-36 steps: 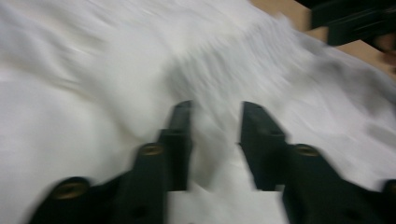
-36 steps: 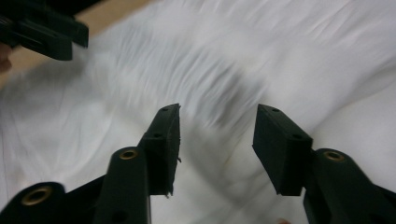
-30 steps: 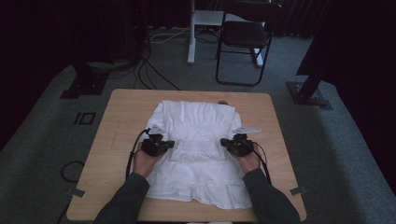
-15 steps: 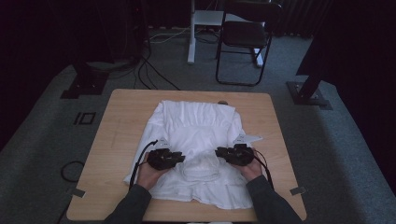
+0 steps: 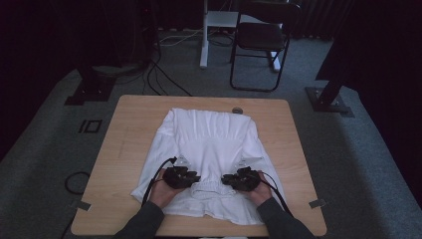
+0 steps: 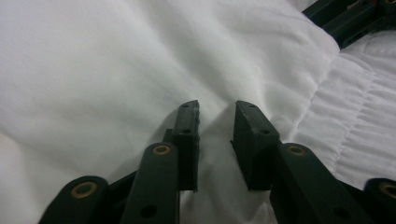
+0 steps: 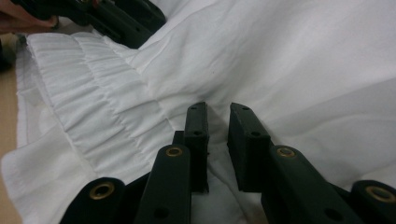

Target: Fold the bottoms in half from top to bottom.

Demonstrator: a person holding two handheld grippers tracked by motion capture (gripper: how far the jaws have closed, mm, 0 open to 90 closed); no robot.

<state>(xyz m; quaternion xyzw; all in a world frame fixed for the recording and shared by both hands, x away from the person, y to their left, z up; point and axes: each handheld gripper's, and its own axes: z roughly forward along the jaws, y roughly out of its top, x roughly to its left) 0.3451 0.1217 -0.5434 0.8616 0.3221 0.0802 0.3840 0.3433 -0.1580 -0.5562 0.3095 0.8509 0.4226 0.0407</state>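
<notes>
Garment: white soft cotton garment with a gathered elastic band (image 5: 211, 149), spread flat over the light wooden table (image 5: 124, 129), its near end folded up under both claws.
Left claw (image 5: 195, 178): resting on the cloth just left of the gathered band; its jaws have just been opening and stand narrowly apart, a low ridge of fabric rising between them with no pad pressing on it.
Right claw (image 5: 227, 179): just right of the band, pointing toward the left one; jaws narrowly apart over a crease, nothing pinched.
Handling: light, limp and prone to wrinkle, I judge; it will sag and slide on the smooth wood, so one pinch point would let it droop.
Where to grip: likely the thicker gathered band between the claws, or a doubled edge beside each.
High view: whole outline, the sleeves spread beyond both claws, a small round grey object (image 5: 237, 110) past the far hem.
Left gripper view: fine weave and the ridge in front of its fingertips (image 6: 189, 122).
Right gripper view: ribbed gathers (image 7: 93, 102) to its left, bare table edge beyond.
</notes>
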